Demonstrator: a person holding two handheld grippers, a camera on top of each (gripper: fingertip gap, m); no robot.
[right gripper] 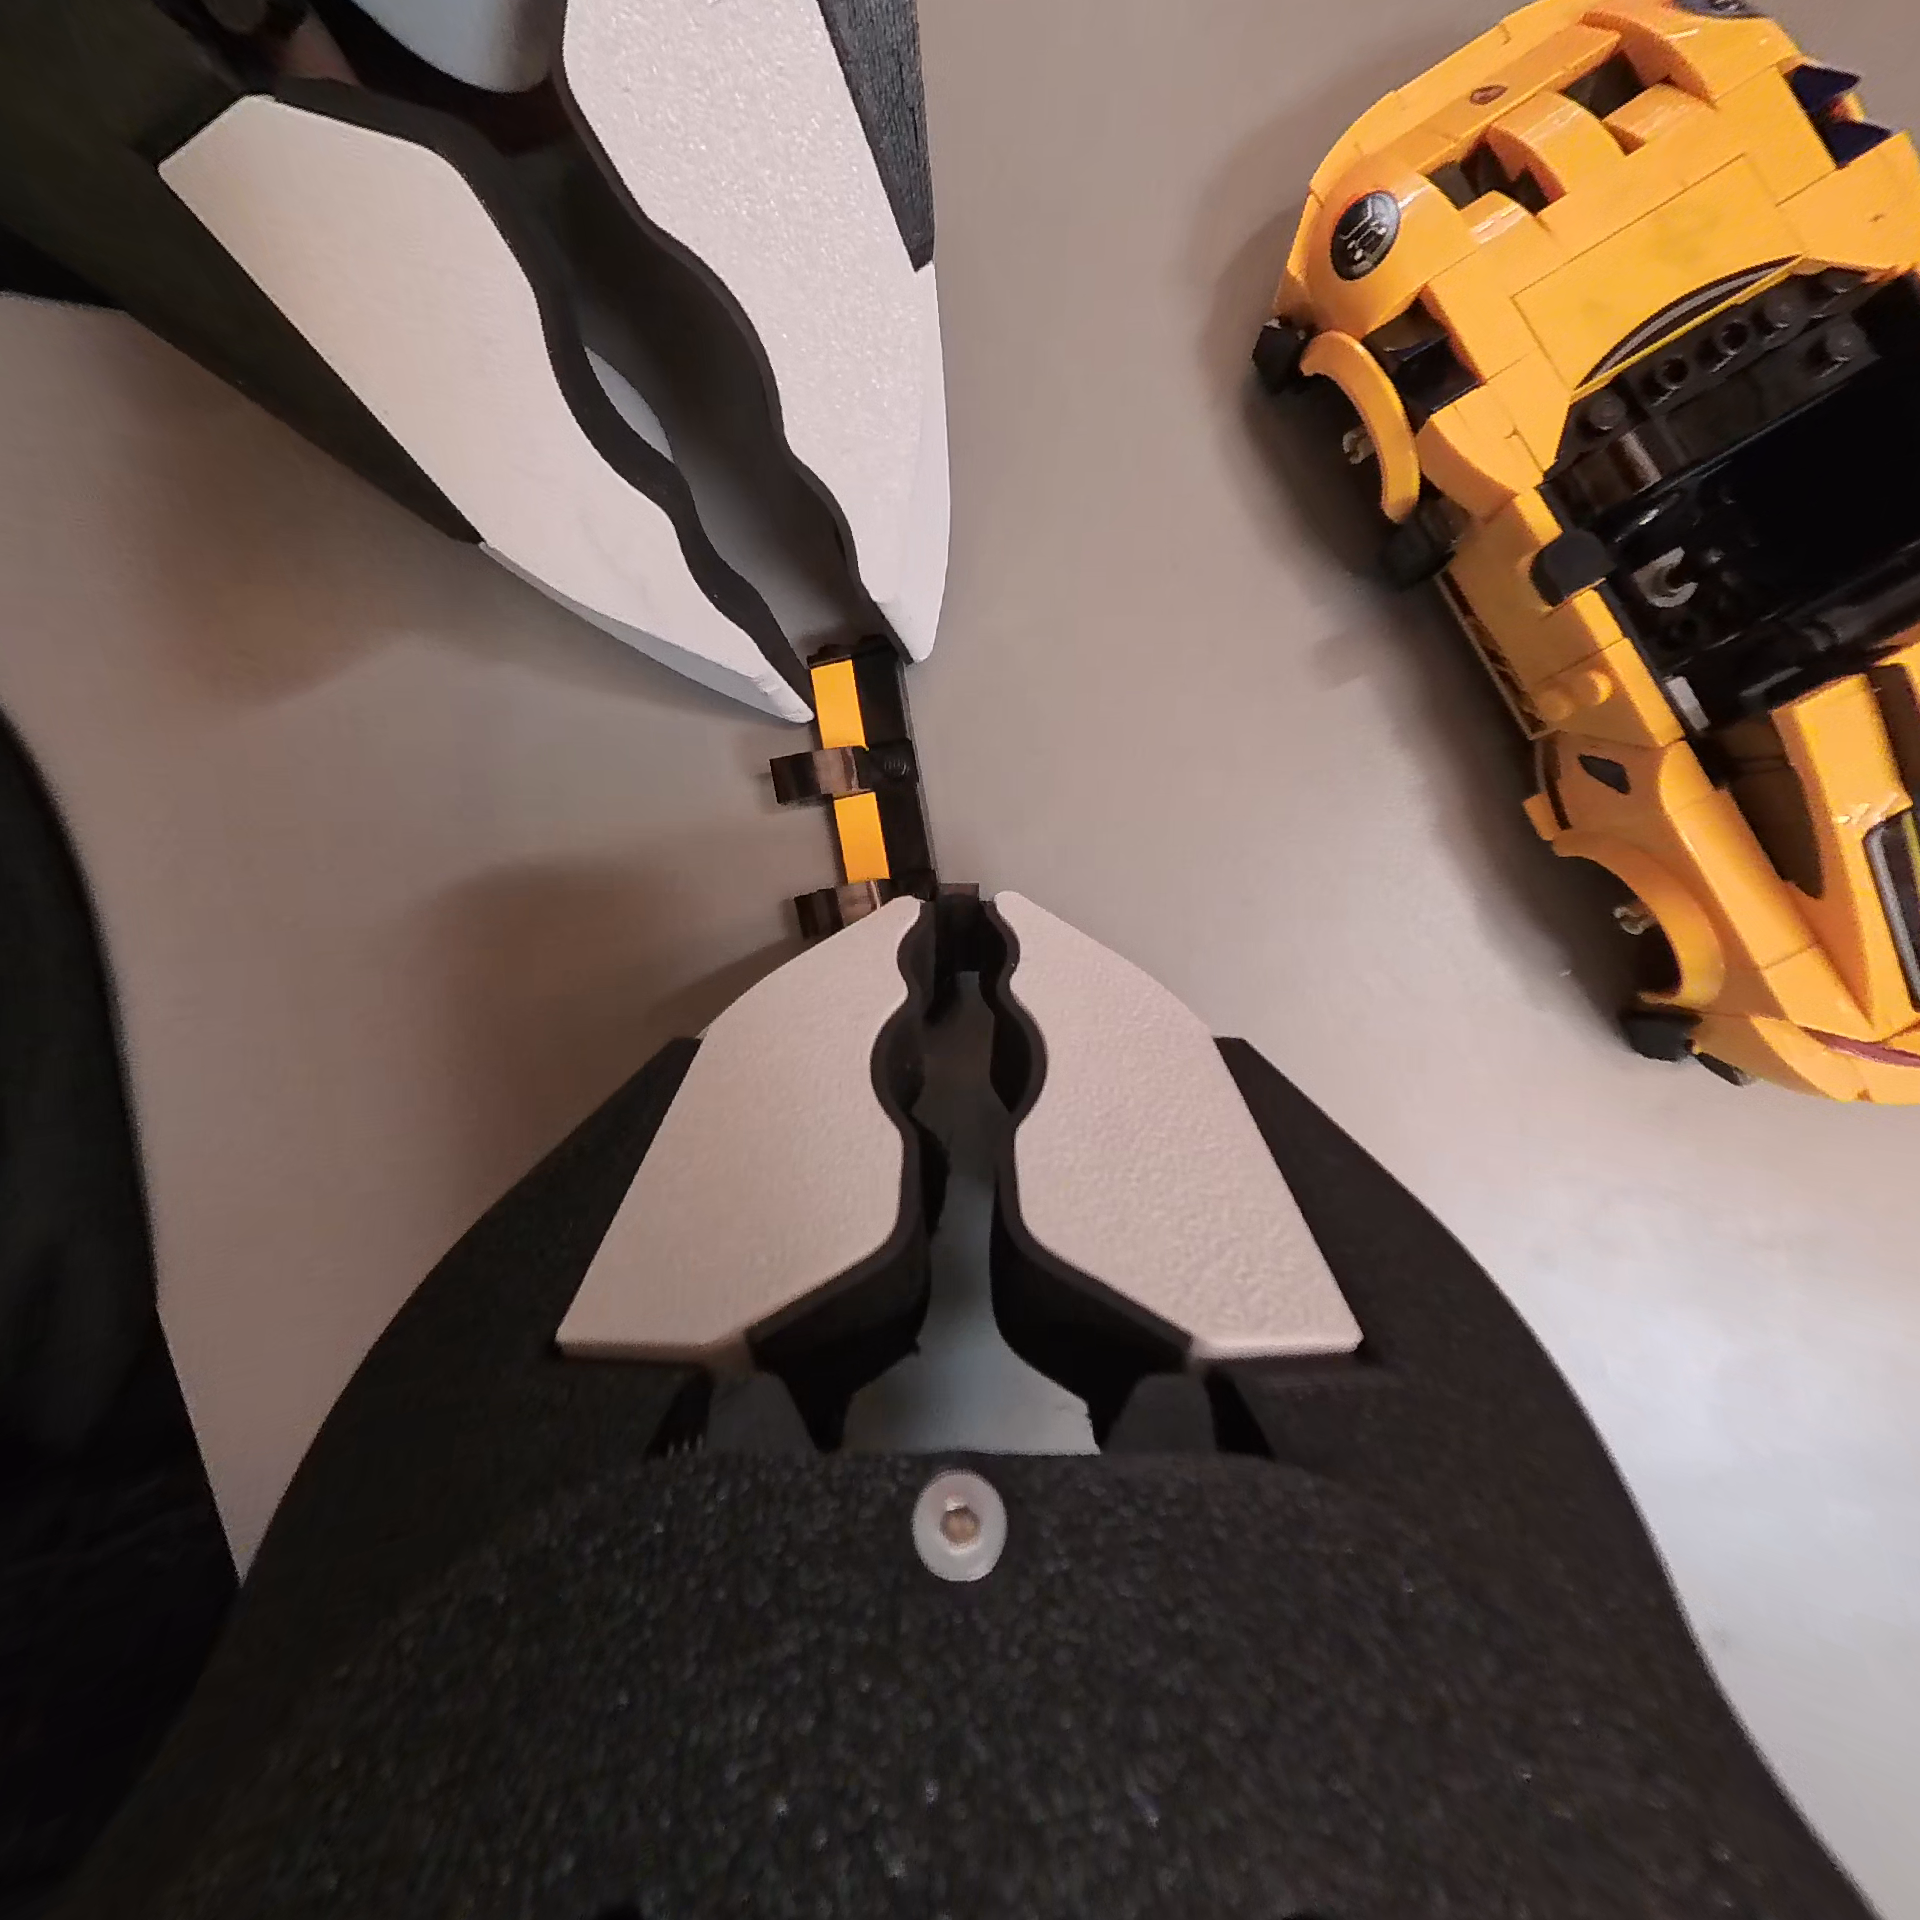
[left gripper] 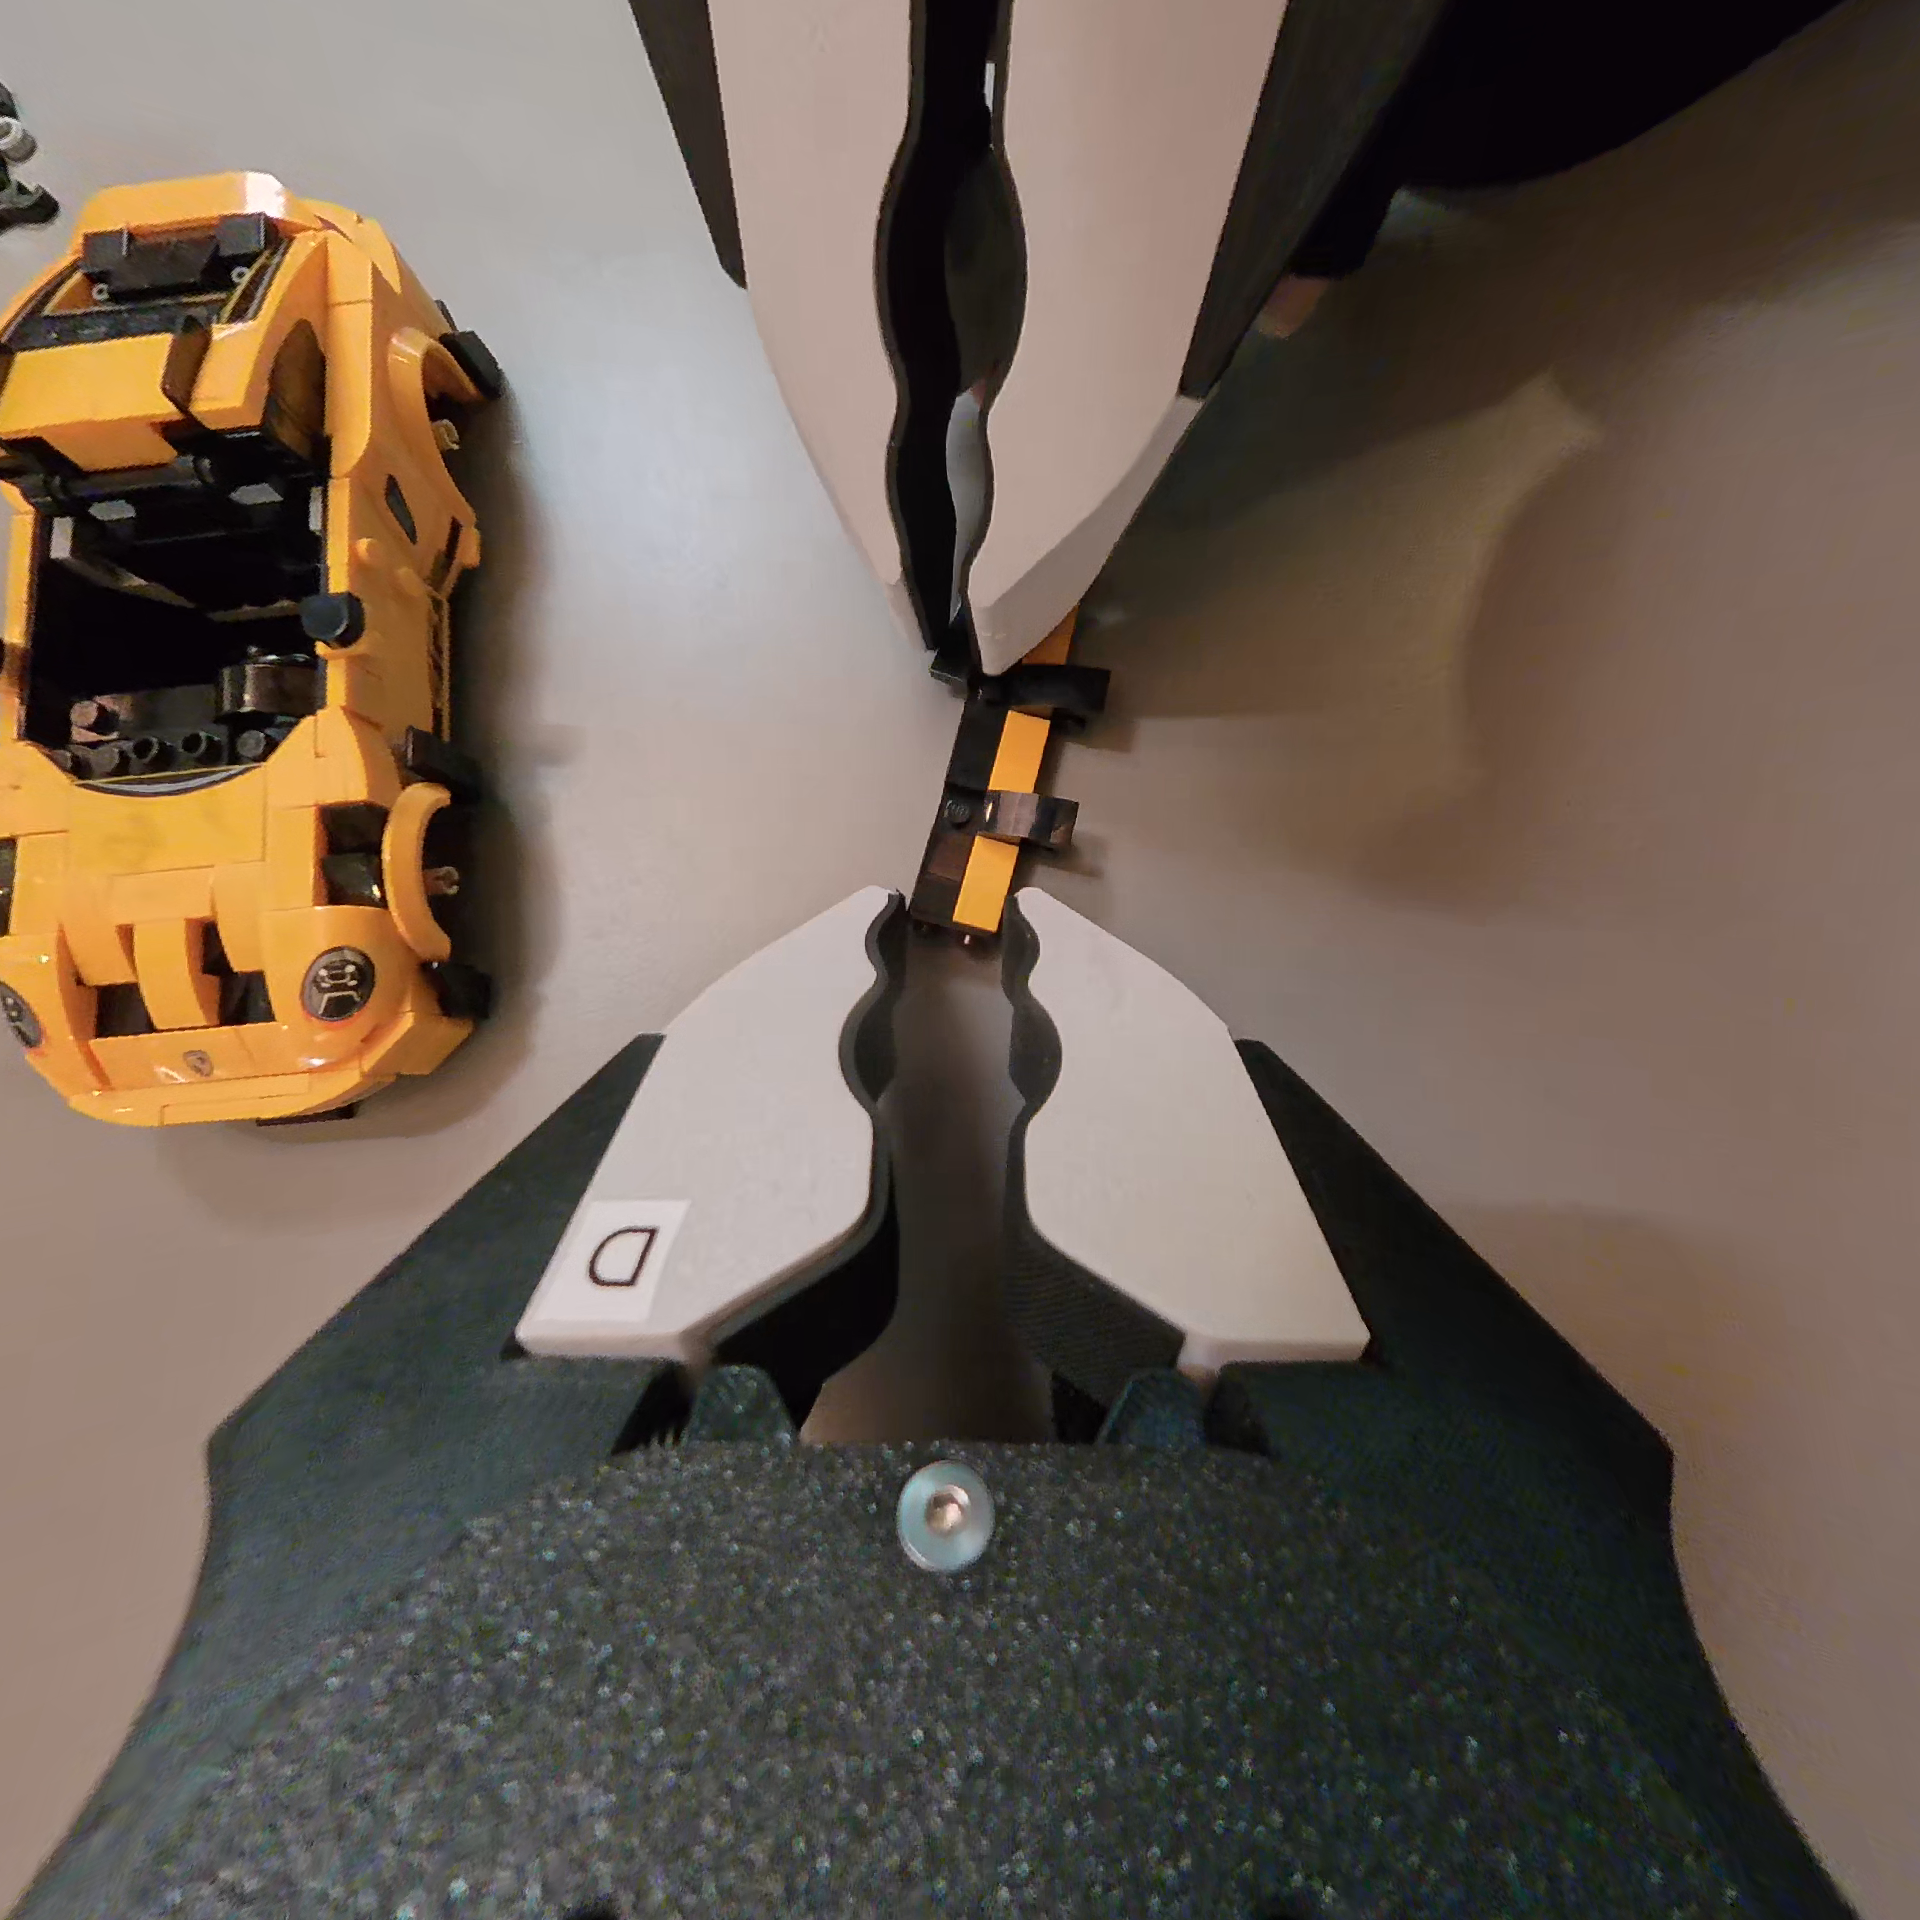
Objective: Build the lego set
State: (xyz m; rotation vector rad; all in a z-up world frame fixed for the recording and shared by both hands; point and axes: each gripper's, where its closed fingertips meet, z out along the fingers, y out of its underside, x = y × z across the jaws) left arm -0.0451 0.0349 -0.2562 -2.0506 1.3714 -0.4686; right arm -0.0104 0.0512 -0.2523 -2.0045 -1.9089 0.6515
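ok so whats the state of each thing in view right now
left hand-held gripper: shut on the near end of the black and yellow lego strip
right hand-held gripper: shut on the strip's other end
black and yellow lego strip: held between both grippers, two black clips sticking out sideways
yellow lego car: on the table, roof missing, cabin open, no wheels fitted
small loose parts: lying at the table's edge, too small to identify

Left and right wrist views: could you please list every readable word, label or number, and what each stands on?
I do not quote writing; these bear it.
White sticker on a finger of the left gripper: one printed character.
Round dark tile on the yellow lego car hood: a mark too small to read.
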